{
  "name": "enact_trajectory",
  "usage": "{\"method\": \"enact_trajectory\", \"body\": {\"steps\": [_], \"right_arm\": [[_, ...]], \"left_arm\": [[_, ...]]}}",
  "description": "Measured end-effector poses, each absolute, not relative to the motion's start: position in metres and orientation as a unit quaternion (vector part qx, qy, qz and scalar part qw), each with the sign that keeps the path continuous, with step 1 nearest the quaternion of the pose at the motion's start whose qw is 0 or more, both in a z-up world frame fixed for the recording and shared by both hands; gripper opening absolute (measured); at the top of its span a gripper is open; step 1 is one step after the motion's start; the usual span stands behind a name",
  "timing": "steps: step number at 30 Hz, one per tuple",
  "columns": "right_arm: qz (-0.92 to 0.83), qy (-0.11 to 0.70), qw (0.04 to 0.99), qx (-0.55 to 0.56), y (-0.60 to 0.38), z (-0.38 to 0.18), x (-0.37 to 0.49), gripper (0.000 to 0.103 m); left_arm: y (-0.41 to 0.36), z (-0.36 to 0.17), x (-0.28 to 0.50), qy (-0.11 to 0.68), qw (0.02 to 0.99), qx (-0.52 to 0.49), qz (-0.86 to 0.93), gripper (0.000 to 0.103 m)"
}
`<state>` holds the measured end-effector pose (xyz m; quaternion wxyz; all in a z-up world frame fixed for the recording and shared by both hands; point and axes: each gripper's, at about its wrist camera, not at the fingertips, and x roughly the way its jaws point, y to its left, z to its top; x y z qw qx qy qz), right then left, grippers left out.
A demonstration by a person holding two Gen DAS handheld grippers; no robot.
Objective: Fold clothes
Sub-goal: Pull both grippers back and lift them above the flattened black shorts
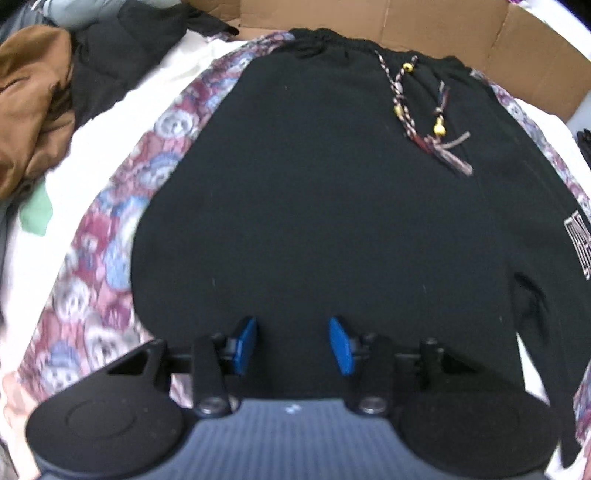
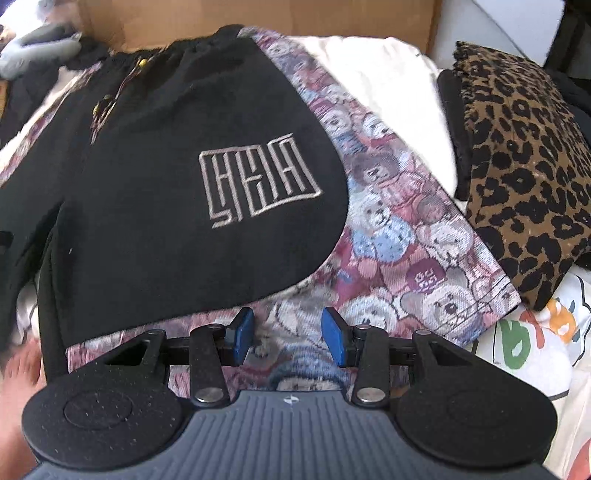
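Note:
A black garment (image 1: 314, 184) with a gathered waistband lies spread flat, its braided drawstring (image 1: 406, 110) with yellow beads resting on top. The same garment (image 2: 166, 240) carries a grey embroidered logo (image 2: 258, 181). Under and beside it shows a teddy-bear print fabric (image 1: 110, 240) (image 2: 406, 240) with a stitched hem. My left gripper (image 1: 293, 343) hovers over the black cloth's near part, blue pads apart, nothing pinched. My right gripper (image 2: 288, 338) stands open above the bear print, just past the black garment's near edge.
A folded leopard-print piece (image 2: 517, 166) lies to the right. A brown garment (image 1: 33, 103) and dark clothes are piled at the far left. A cardboard wall (image 1: 443, 26) closes the far side. White bedding (image 1: 147, 85) lies underneath, and a white cartoon-printed cloth (image 2: 535, 339) sits near right.

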<state>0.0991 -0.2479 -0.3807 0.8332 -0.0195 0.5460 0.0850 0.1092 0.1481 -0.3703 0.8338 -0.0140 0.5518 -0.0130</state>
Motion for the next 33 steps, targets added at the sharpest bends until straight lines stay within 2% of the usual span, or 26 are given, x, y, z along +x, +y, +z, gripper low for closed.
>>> {"method": "enact_trajectory", "body": {"steps": [5,10,12,15,20,23,33], "right_arm": [[0.098,0.564,0.82,-0.016,-0.242,-0.372,0.098,0.048],[0.112,0.542,0.833,0.003,-0.246,-0.351,0.094,0.047],[0.105,0.532,0.84,0.017,-0.249,-0.343,0.094,0.047],[0.095,0.515,0.851,0.049,-0.257,-0.329,0.093,0.047],[0.096,0.49,0.863,0.072,-0.263,-0.307,0.088,0.047],[0.097,0.48,0.868,0.083,-0.266,-0.3,0.086,0.048],[0.127,0.483,0.864,0.059,-0.238,-0.308,0.089,0.048]], "left_arm": [[0.149,-0.37,0.088,0.559,0.829,-0.018,-0.016,0.047],[0.151,-0.365,0.075,0.586,0.81,-0.011,-0.023,0.047],[0.151,-0.355,0.071,0.585,0.81,0.006,-0.03,0.041],[0.156,-0.338,0.065,0.579,0.815,0.023,-0.021,0.04],[0.175,-0.305,0.059,0.561,0.827,0.028,0.005,0.04],[0.19,-0.291,0.06,0.549,0.835,0.026,0.018,0.044],[0.243,-0.293,0.056,0.548,0.834,0.007,0.067,0.045]]}}
